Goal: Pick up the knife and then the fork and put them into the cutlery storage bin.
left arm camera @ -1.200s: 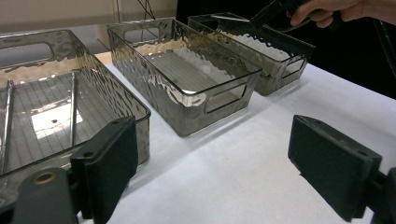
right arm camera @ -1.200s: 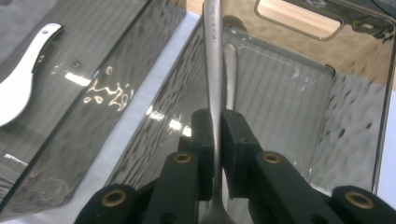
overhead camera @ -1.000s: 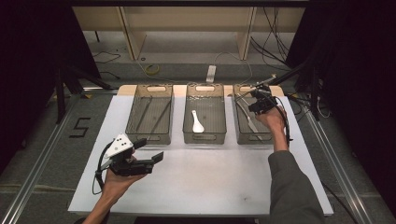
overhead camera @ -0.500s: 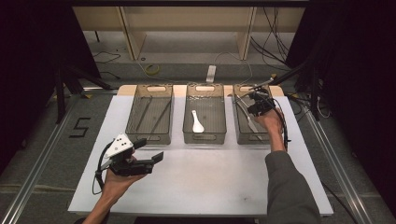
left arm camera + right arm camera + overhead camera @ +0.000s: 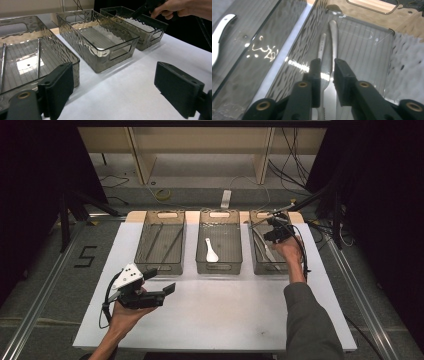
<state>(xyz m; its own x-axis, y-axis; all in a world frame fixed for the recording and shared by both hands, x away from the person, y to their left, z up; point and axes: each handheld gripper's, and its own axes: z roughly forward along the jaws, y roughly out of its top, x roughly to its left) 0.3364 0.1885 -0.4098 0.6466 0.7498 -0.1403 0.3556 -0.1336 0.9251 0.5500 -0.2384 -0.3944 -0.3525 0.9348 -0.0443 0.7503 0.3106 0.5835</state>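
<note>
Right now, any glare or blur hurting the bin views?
Right gripper view: bright glare streaks on the middle bin's floor, and the fingers are soft up close.
Left gripper view: rippled walls of the nearest bin distort what's behind.
High view: dim, dark surround.

Smoky ribbed bins (image 5: 219,265), white spoon (image 5: 211,250), silver cutlery (image 5: 329,50).

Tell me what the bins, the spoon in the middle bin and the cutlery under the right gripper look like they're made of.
The bins look like smoky clear plastic: see-through, rippled glossy walls, moulded handle slots. The spoon is plain white and opaque, maybe ceramic or plastic; the look leaves it open. The cutlery under the right gripper looks like polished steel: silver, with bright reflections.
</note>
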